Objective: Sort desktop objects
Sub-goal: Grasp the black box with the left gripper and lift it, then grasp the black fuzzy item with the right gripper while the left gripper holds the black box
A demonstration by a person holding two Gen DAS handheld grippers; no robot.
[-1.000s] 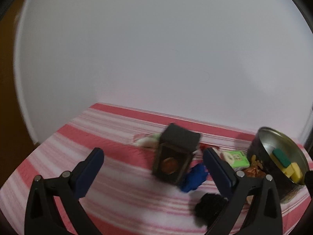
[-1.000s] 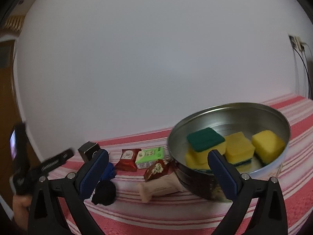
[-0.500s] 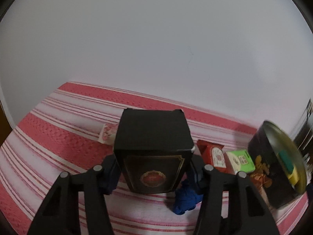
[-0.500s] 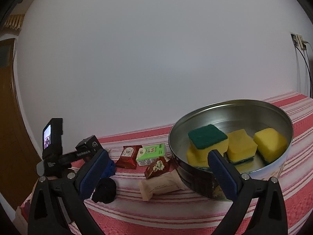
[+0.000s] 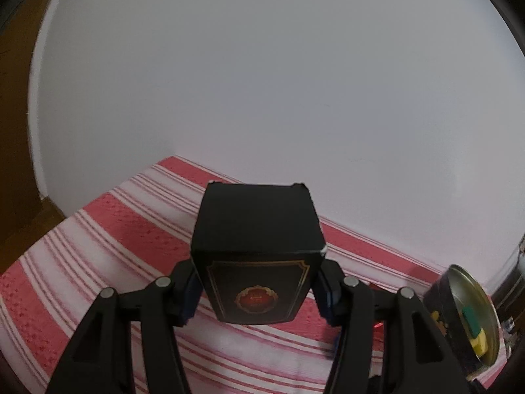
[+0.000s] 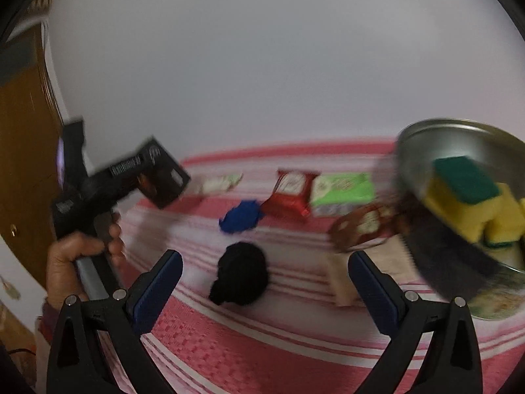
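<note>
Your left gripper has its jaws clamped on the black box, held above the striped counter. Your right gripper hovers with jaws wide over the black clump.

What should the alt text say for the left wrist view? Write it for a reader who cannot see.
The left gripper is clamped on an upright black box with a gold-framed red emblem, held above a red-and-white striped tablecloth. At the right edge sits a round metal tin holding sponges; behind is a plain white wall.
</note>
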